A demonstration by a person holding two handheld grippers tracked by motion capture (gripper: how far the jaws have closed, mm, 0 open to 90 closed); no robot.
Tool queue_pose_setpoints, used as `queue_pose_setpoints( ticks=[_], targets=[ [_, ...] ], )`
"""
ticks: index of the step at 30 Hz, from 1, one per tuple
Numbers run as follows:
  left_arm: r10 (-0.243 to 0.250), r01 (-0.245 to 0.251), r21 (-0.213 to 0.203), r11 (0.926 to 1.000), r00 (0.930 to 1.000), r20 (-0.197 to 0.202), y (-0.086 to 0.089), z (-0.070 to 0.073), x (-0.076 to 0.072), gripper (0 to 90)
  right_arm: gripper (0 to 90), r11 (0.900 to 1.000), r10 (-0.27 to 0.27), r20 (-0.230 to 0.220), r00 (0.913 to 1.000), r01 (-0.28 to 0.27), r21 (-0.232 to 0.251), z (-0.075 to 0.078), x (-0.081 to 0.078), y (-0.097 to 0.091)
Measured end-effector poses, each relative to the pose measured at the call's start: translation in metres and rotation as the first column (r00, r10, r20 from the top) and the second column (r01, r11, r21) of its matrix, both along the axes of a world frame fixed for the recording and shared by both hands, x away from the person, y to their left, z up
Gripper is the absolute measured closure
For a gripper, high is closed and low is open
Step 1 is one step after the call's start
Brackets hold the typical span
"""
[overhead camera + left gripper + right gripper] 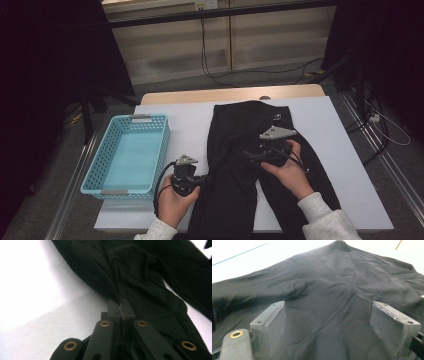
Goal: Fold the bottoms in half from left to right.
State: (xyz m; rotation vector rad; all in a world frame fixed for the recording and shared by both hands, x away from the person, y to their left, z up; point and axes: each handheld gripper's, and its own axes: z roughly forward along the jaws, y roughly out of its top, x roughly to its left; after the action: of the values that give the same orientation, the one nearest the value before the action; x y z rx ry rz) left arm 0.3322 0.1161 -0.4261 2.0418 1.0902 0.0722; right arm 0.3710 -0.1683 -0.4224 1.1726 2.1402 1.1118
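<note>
A pair of black trousers (235, 150) lies flat on the white table top (340, 150), waist at the far side and legs toward the person. My left gripper (202, 178) is at the left leg's outer edge. In the left gripper view its jaws (121, 303) are shut on a fold of the black cloth (140, 272). My right gripper (250, 155) hovers over the middle of the trousers, between the legs. In the right gripper view its jaws (328, 307) stand wide open above the cloth (332, 277), with nothing pinched between them.
A light blue plastic basket (100, 165) with nothing in it stands at the table's left edge, close to my left hand. White table surface shows to the right of the trousers. Cables run over the floor behind and to the right of the table.
</note>
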Motion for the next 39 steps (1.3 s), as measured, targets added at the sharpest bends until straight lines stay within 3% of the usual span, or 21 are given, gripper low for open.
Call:
queue_pose_setpoints(
  ticks=[8,17,39],
  targets=[
    [-0.013,0.013,0.006,0.9999,0.9999,0.0,-0.008,-0.007,-0.002,89.6,13.8,0.9993,0.031,-0.005,0.9995,-0.031,-0.021,0.003,0.017,0.024],
    [-0.019,0.019,-0.003,0.9998,0.9995,0.025,-0.009,-0.004,-0.004,89.6,13.7,0.9979,0.06,-0.015,0.9981,-0.06,-0.024,-0.003,0.031,0.051],
    [-0.026,0.026,-0.002,0.9997,0.9995,0.015,-0.011,-0.009,-0.002,89.6,14.8,0.9969,0.078,-0.034,0.9964,-0.078,-0.007,-0.009,0.04,0.069]
  ],
)
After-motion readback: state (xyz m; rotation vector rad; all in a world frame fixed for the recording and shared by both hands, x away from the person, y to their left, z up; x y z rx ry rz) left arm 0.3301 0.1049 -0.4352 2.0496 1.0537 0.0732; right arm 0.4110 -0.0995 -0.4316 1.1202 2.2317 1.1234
